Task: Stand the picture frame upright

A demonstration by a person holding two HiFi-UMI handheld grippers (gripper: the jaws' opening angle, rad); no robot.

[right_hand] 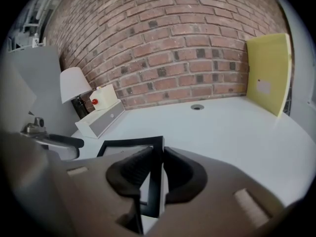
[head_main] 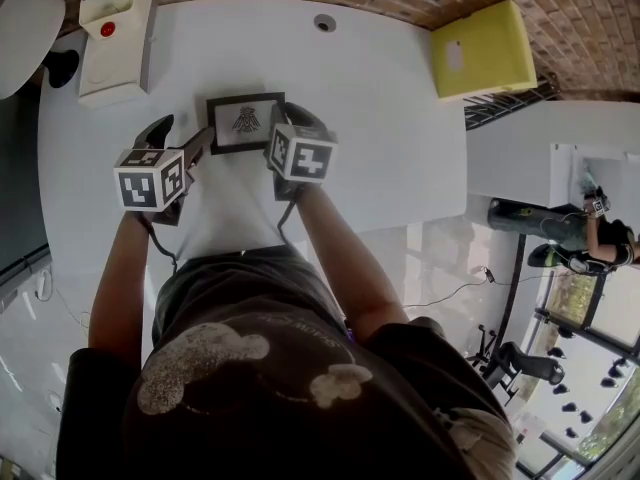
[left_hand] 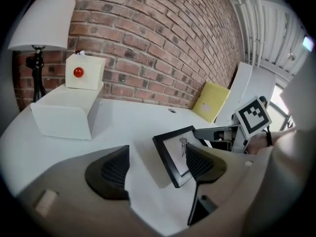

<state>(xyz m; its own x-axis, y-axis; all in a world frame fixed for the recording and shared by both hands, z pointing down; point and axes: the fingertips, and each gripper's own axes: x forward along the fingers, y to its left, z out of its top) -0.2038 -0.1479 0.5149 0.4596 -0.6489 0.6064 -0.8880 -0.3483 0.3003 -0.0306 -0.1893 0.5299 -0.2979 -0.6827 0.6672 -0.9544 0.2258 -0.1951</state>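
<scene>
The picture frame (head_main: 244, 120) is black with a white mat and a small dark print. It sits mid-table in front of the person. My right gripper (head_main: 291, 118) is shut on the frame's right edge, and in the right gripper view the pads (right_hand: 132, 171) pinch the black rail (right_hand: 157, 158). In the left gripper view the frame (left_hand: 174, 149) is tipped up off the table with a shadow beneath it. My left gripper (head_main: 181, 138) hangs just left of the frame, jaws open (left_hand: 157, 166). Its right pad (left_hand: 202, 163) overlaps the frame's near corner, and nothing is gripped.
A white box with a red button (head_main: 114, 36) stands at the back left beside a white lamp shade (head_main: 22, 16). A yellow folder (head_main: 484, 48) leans at the back right. A cable grommet (head_main: 324, 22) is set in the white table (head_main: 390, 148). A brick wall runs behind.
</scene>
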